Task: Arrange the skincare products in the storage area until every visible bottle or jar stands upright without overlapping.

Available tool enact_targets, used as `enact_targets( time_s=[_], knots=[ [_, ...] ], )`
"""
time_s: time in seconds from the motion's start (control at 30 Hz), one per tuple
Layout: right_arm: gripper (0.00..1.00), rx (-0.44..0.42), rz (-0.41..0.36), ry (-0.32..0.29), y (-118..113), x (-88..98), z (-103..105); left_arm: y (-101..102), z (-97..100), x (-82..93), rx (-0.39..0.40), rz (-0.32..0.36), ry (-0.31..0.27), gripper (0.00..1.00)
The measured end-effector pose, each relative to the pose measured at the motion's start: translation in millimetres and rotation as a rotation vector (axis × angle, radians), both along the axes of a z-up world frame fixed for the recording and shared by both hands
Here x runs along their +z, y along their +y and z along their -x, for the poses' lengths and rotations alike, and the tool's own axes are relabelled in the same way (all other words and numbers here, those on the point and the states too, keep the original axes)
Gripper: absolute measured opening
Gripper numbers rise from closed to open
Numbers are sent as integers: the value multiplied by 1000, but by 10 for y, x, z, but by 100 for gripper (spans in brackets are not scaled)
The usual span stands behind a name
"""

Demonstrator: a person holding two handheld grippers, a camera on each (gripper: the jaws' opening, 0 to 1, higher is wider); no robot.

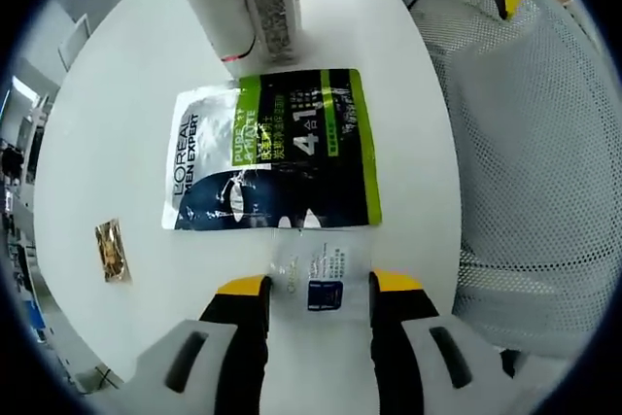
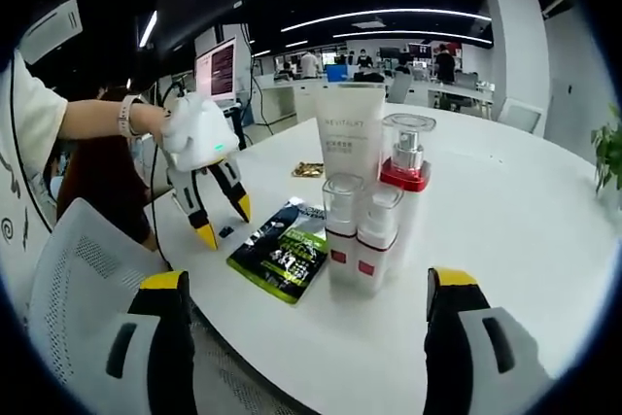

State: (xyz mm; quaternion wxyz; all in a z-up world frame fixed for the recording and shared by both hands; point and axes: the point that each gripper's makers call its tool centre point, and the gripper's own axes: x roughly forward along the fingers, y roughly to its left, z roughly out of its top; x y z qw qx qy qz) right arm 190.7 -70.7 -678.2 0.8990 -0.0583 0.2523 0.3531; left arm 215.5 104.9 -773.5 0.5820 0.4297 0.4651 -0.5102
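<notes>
One round white table (image 2: 525,211) carries everything. At the centre of the right gripper view stands a white tube (image 2: 348,138), with a red-collared pump bottle (image 2: 405,177) at its 3 o'clock and two small clear-capped bottles (image 2: 355,235) in front, all upright and touching. A dark-and-green sachet (image 1: 272,148) lies flat at their 8 o'clock. The left gripper (image 1: 319,284) hangs over a small clear packet (image 1: 316,274), jaws spread, gripping nothing. The right gripper (image 2: 306,284) is wide apart and empty.
</notes>
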Motion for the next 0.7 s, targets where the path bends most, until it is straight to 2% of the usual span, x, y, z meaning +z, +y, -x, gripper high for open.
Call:
enact_targets(
  time_s=[0.17, 0.27, 0.47, 0.7],
  knots=[
    [100, 4, 5, 4, 5, -11, 7, 5, 55, -20, -8, 6, 16, 50],
    [100, 9, 12, 9, 8, -28, 18, 28, 44, -12, 6, 11, 21, 50],
    [100, 15, 19, 14, 14, -46, 27, -83, -58, 91, 66, 96, 16, 51],
    [100, 22, 28, 25, 18, -76, 43, -190, -113, 54, 81, 127, 41, 50]
  ],
)
